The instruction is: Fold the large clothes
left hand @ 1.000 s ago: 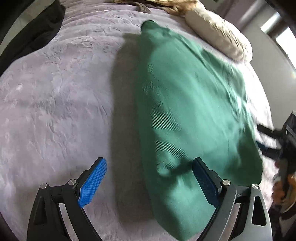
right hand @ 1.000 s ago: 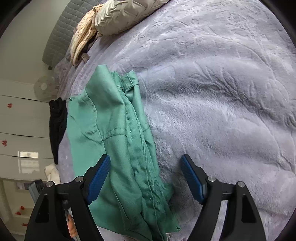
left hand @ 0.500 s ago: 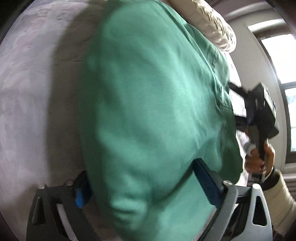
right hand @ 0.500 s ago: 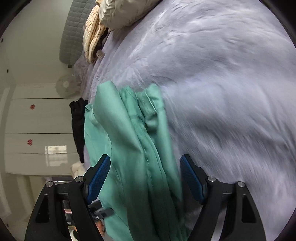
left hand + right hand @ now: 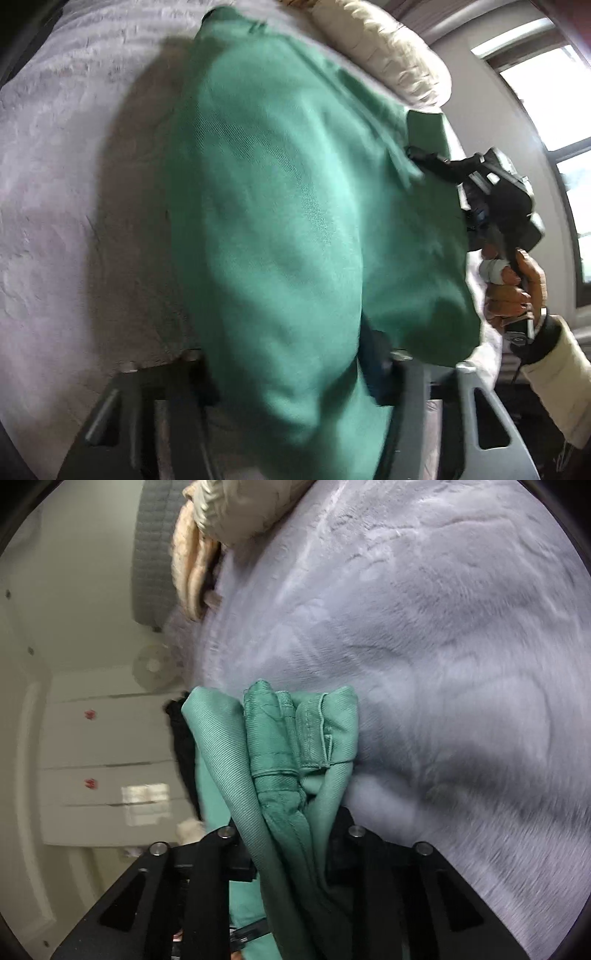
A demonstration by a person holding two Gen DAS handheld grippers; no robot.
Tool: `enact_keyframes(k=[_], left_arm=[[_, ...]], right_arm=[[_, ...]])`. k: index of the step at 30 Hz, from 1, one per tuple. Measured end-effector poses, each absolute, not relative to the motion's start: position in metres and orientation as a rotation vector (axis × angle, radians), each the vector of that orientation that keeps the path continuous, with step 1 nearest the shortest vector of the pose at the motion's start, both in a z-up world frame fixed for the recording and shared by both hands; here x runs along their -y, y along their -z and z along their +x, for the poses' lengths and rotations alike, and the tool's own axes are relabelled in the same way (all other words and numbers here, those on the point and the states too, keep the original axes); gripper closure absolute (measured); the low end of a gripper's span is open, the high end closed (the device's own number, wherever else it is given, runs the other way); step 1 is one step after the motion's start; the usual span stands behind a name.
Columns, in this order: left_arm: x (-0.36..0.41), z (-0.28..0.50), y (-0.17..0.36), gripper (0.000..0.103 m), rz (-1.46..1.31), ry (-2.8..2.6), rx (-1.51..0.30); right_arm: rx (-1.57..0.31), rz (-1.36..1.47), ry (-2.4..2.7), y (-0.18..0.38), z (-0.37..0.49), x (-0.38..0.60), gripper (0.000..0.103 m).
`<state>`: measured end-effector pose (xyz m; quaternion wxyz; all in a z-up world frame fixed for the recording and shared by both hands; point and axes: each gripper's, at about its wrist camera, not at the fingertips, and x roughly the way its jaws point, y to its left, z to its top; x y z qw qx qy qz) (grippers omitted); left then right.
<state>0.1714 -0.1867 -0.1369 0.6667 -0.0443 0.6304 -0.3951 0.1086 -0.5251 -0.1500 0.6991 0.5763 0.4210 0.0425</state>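
The garment (image 5: 280, 221) is plain teal-green with a fine diagonal twill weave and matching green stitching along its bunched seams (image 5: 295, 746). Under it the bed cover (image 5: 461, 646) is pale lavender-grey plush with an embossed leafy pattern (white-grey in the left wrist view). The pillow (image 5: 388, 62) is cream and quilted, the headboard (image 5: 155, 554) grey and quilted. White cupboard doors (image 5: 110, 738) carry 2 small red marks. The sleeve (image 5: 557, 391) is cream.

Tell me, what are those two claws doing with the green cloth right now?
Left gripper closing on green garment. Right gripper closing on its bunched edge. Garment on grey blanket. Nothing in the way.
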Motion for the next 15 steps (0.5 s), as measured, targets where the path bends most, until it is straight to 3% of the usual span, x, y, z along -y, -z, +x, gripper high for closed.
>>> enact_keyframes(k=[3,15], left_arm=[[0.185,0.171,0.119,0.06,-0.11,0.933,-1.389],[0.108,0.15,0.068,0.06,-0.101,1.043,-1.374]], right_arm=[[-0.881,1.335,-0.128,0.141,0.105,0.519,0.078],[-0.824,1.343,-0.197,0.089,0.085,0.441,0.078]])
